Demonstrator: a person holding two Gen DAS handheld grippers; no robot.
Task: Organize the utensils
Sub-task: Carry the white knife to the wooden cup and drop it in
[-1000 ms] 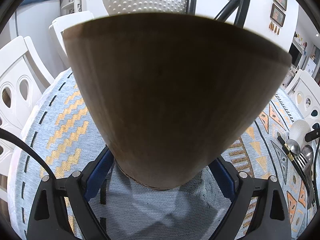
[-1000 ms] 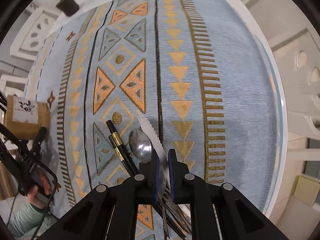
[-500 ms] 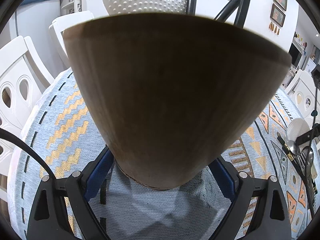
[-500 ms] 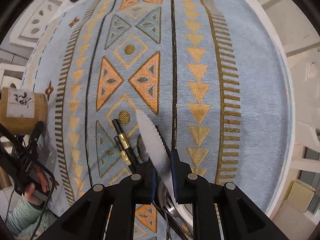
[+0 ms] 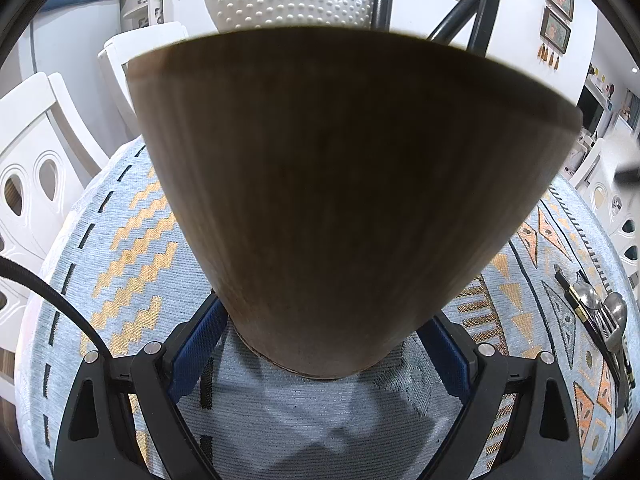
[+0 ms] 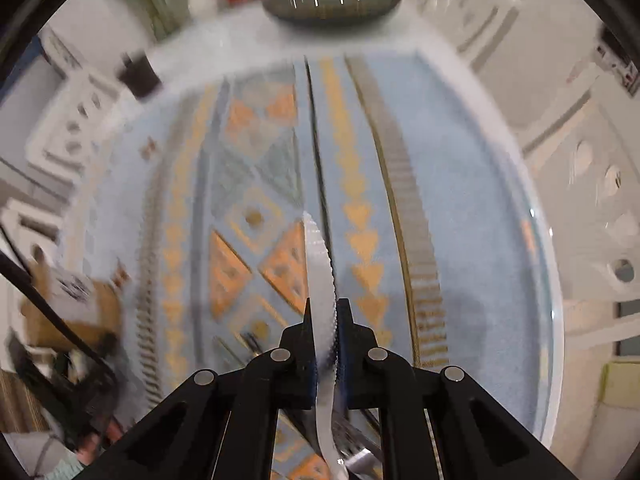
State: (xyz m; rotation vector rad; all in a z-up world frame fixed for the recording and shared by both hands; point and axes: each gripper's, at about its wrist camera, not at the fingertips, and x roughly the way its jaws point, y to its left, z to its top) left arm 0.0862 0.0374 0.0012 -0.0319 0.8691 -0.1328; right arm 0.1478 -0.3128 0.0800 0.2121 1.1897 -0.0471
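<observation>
Your right gripper (image 6: 325, 312) is clamped on the serrated knife (image 6: 320, 264), its jaws having just closed further on the blade. The blade runs forward between the two pads and its tip points away from you, out over the middle of the blue patterned tablecloth (image 6: 472, 208). The right wrist view is smeared with motion, so fine detail is lost. Ahead of the knife the cloth lies open up to the far table edge, where a dark oval dish (image 6: 332, 2) sits on the white rim beyond the cloth. A small dark cup (image 6: 138, 74) stands near the far left corner. To your right the cloth ends at the curved table edge, with white chairs (image 6: 600, 200) just beyond it.

Your left gripper (image 5: 320, 344) holds the brown wooden holder (image 5: 344, 184) by its base, blue pads pressed on either side, and the holder stands upright on the cloth. In the right wrist view it shows as a blurred brown shape (image 6: 76, 308) at the left edge, well apart from the knife. The remaining spoons (image 5: 604, 304) and dark chopsticks (image 5: 576, 300) lie together near the right table edge in the left wrist view. The holder's wall fills most of that view and hides its mouth.
</observation>
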